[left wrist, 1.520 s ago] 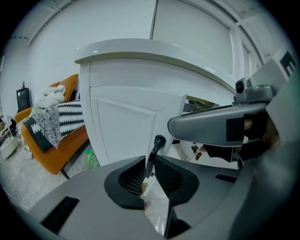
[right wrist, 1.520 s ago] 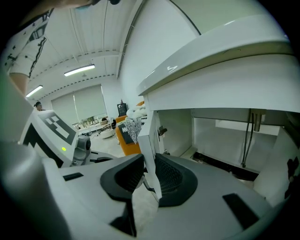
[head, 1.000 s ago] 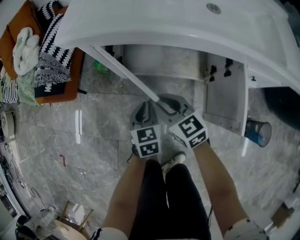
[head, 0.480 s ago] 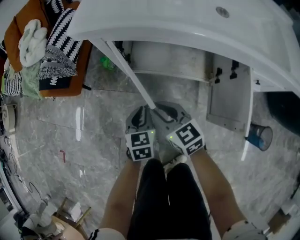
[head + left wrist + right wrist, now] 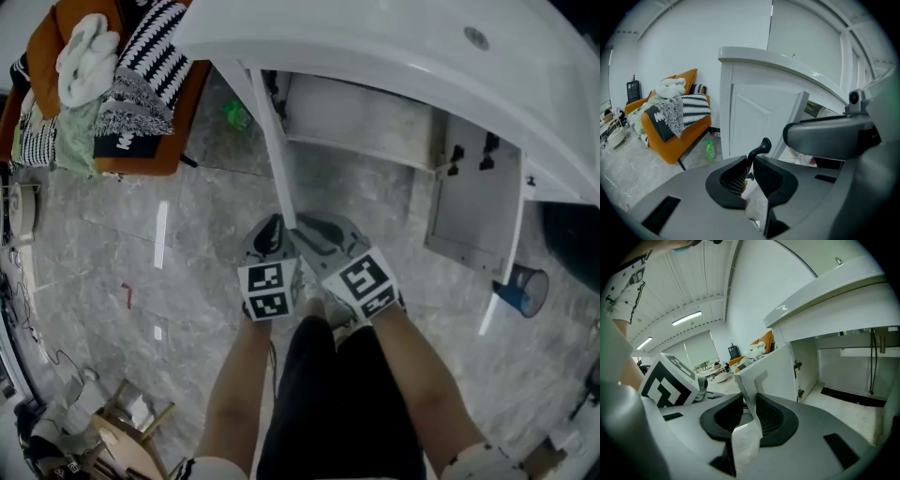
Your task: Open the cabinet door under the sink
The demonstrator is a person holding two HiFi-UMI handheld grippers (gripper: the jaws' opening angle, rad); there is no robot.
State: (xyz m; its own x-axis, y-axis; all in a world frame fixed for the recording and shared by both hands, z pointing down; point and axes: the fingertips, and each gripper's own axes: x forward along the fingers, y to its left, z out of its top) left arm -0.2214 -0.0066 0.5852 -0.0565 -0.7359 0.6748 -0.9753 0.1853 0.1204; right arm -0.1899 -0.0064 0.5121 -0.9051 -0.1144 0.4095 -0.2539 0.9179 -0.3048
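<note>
Under the sink (image 5: 375, 42), the door (image 5: 275, 159) is best swung steadily: handle (image 5: 761, 146) pinched in just-tightened left fingers (image 5: 733, 176), edge clamped in right fingers (image 5: 771, 418).

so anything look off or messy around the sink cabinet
Nothing damaged or spilled. A green bottle sits on the floor left of the cabinet, a blue cup by the open right door, clothes heaped on the orange sofa.

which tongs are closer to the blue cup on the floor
Right. The right tongs grip the edge of the open door, on the side toward the blue cup; the left tongs, jaws just closing round the door handle, are across the door from it.
</note>
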